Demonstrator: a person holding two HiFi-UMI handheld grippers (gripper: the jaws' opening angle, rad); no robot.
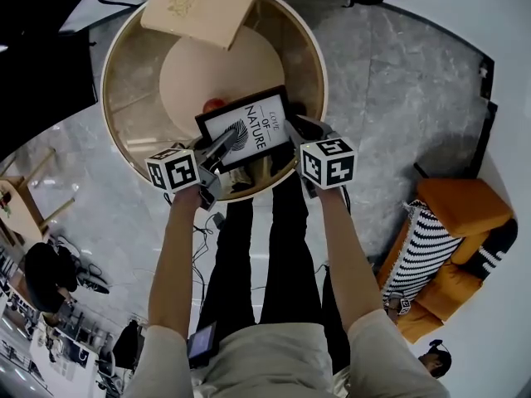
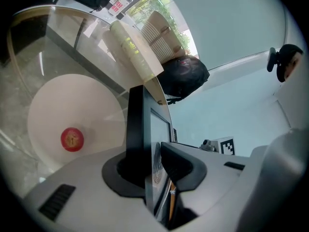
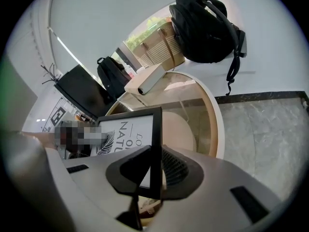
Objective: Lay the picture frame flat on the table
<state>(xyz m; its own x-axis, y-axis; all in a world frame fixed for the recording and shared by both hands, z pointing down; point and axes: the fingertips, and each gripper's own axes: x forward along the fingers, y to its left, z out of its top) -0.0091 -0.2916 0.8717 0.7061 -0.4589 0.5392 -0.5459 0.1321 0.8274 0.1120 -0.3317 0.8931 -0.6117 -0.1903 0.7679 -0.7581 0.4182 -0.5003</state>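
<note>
The picture frame (image 1: 246,128) is propped tilted over the round table (image 1: 319,56). The right gripper (image 1: 299,129) pinches its side edge between its fingers. The left gripper (image 1: 221,148) brackets the opposite edge, jaws loose, likely to steady the lowering.

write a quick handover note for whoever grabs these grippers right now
Left gripper: jaws apart around the left edge of the picture frame, not clearly clamping.
Right gripper: shut on the frame's right edge, bearing it.
Frame: tilted, print facing up, over the near side of the round glass table. Whether its lower edge touches the glass I can't tell.
Done: both grippers at the frame.
Left: probably close the left, lower the frame flat, release.
</note>
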